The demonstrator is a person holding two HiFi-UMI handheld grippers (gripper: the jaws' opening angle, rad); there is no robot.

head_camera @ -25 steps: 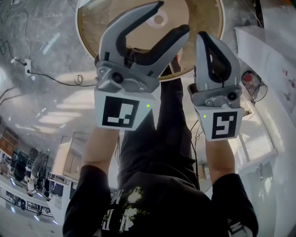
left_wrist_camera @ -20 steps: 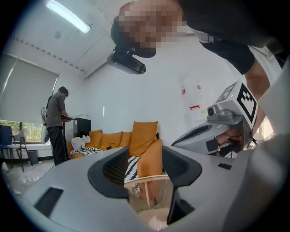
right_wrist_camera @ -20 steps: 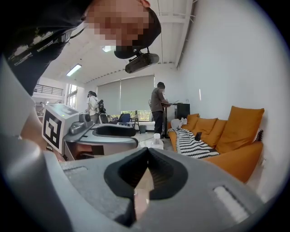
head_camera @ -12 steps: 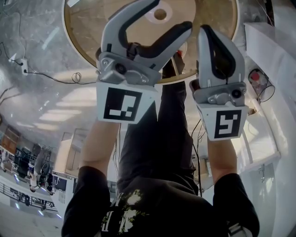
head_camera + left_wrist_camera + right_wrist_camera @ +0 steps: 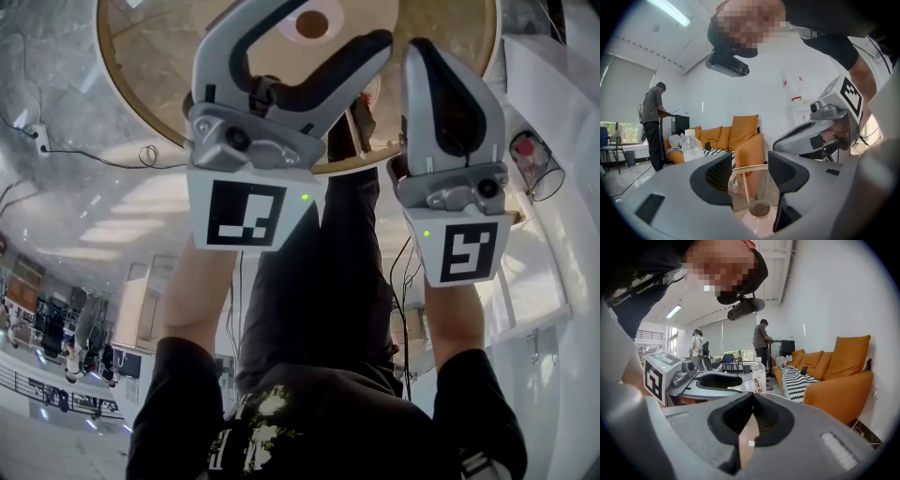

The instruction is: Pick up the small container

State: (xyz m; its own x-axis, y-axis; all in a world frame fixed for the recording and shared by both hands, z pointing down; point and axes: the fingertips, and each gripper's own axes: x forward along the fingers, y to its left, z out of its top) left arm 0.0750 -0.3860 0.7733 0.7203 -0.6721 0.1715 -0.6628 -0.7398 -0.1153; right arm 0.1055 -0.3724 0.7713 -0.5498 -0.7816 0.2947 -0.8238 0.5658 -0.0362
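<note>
Left gripper [image 5: 750, 166]: jaws just opened wide, nothing gripped. The container [image 5: 312, 23] sits untouched ahead of them on the round desk [image 5: 159, 75], top centre. Right gripper [image 5: 752, 399] is clenched, empty. Risk: a jaw tip could clip the container and topple it.

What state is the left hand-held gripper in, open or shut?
Open. On the grey left hand-held gripper, the black-padded jaws have just been opening, stand wide apart and press on nothing.

I am counting two grippers, the left gripper [image 5: 750, 168] and the right gripper [image 5: 752, 404], one round table [image 5: 169, 84], one water bottle [image 5: 692, 144], one orange sofa [image 5: 834, 380], and two bystanders [image 5: 762, 341].
</note>
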